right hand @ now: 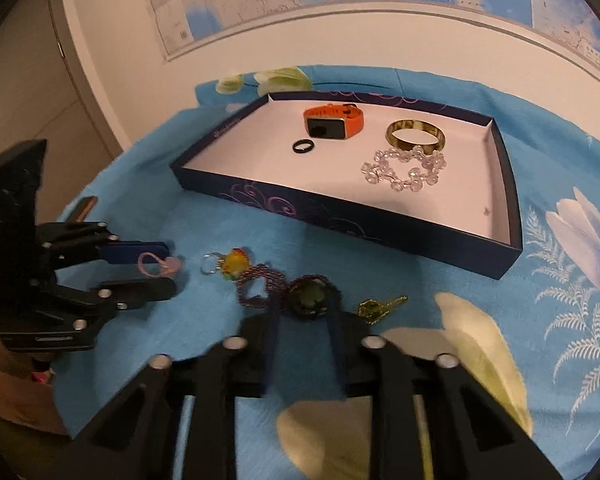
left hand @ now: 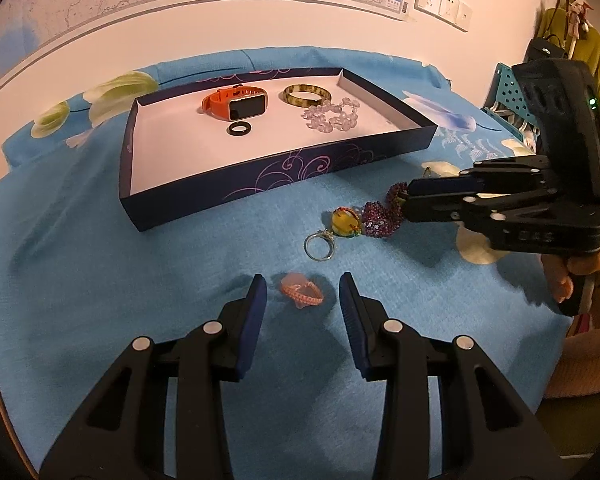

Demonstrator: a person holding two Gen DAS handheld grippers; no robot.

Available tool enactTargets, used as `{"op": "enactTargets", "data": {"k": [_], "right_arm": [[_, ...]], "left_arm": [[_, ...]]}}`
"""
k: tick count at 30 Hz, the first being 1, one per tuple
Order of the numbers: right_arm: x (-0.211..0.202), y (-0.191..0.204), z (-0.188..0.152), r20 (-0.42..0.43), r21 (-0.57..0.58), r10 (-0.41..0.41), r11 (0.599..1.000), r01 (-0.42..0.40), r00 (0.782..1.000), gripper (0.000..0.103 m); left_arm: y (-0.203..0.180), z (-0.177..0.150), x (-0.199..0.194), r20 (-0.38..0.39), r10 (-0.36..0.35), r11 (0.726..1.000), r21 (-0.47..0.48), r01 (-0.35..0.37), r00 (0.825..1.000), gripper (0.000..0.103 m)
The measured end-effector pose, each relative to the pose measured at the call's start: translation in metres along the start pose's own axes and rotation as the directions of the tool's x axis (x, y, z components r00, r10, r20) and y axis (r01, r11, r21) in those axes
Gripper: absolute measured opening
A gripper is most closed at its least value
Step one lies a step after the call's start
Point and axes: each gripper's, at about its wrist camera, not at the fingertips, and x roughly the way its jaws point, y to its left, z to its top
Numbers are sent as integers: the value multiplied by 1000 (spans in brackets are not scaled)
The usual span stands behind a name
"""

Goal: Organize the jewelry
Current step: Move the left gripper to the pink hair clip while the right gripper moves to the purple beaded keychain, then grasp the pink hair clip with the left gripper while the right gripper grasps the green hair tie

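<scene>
Right tool [right hand: 304, 316] is narrow, pinched on the dark beaded bracelet [right hand: 312, 295] at lower centre. Its trailing beads lie touching the yellow charm [left hand: 344, 222] and silver ring [left hand: 319, 245], so a lift may drag them. Left tool [left hand: 303, 296] stands part open around the pink cord piece [left hand: 302, 291], not gripping. Tray [left hand: 260, 184] lies beyond, upper centre.

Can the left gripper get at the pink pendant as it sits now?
Probably yes. The left gripper is open with the pink pendant lying on the blue cloth between its fingers, nothing over it; silver ring sits clear beyond.
</scene>
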Motion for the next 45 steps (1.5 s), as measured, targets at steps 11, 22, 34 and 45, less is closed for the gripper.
{"op": "enactTargets", "data": {"k": [11, 22, 34, 45], "right_arm": [[-25, -32, -3, 60, 167, 181, 968, -189, 982, 8], [-32, -55, -11, 121, 306, 296, 897, -319, 948, 8], [-32, -52, -10, 116, 279, 258, 918, -281, 959, 8], [-41, -52, 14, 160, 225, 225, 940, -257, 961, 8]], "left_arm": [[5, -2, -1, -2, -16, 1000, -13, 16, 1000, 34], [6, -4, -2, -6, -34, 999, -17, 34, 999, 34], [8, -3, 1, -18, -25, 999, -33, 25, 1000, 14], [10, 23, -13, 56, -61, 997, -34, 63, 997, 12]]}}
